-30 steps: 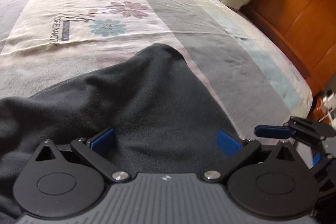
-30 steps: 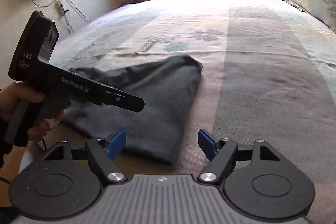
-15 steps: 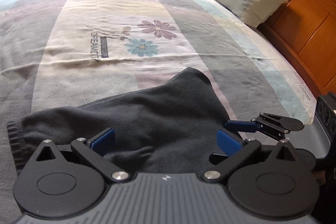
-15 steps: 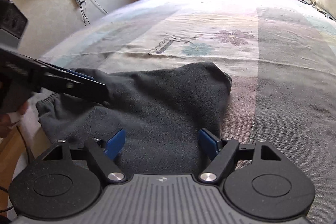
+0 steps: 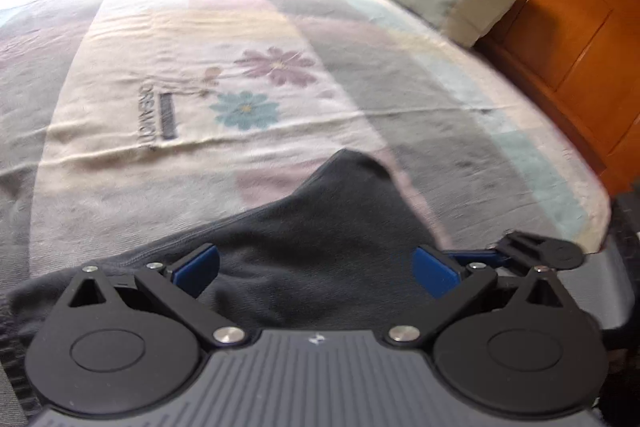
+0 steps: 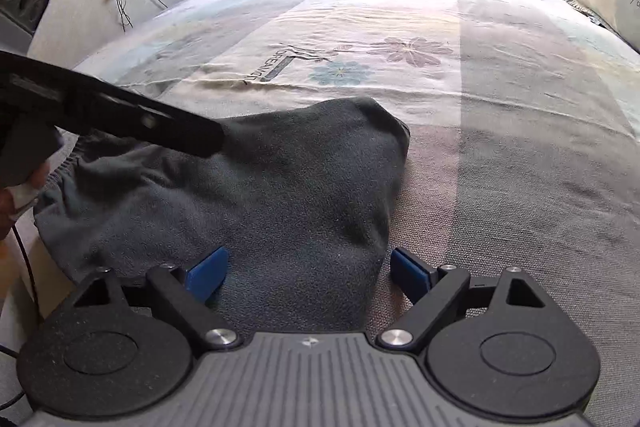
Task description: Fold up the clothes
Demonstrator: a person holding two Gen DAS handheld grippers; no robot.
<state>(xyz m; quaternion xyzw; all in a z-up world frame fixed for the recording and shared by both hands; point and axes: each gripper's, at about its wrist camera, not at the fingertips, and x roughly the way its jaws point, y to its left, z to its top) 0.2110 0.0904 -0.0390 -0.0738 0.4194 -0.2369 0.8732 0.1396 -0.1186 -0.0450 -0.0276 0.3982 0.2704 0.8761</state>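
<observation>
Dark grey garment (image 6: 256,195) lies bunched on bed (image 6: 500,147) near its edge — left gripper (image 5: 316,269) jaws apart over cloth, right gripper (image 6: 308,273) jaws opening, cloth between, pads not pressing.

Dark grey garment (image 6: 280,187) lying on the bed

It is a soft, fleecy dark charcoal piece, lying flat near the bed's front edge. It is wide at the near side and narrows to a rounded tip (image 5: 356,163) pointing towards the middle of the bed. A ribbed, gathered band (image 6: 66,163) shows at its left end; low folds cross it.
</observation>
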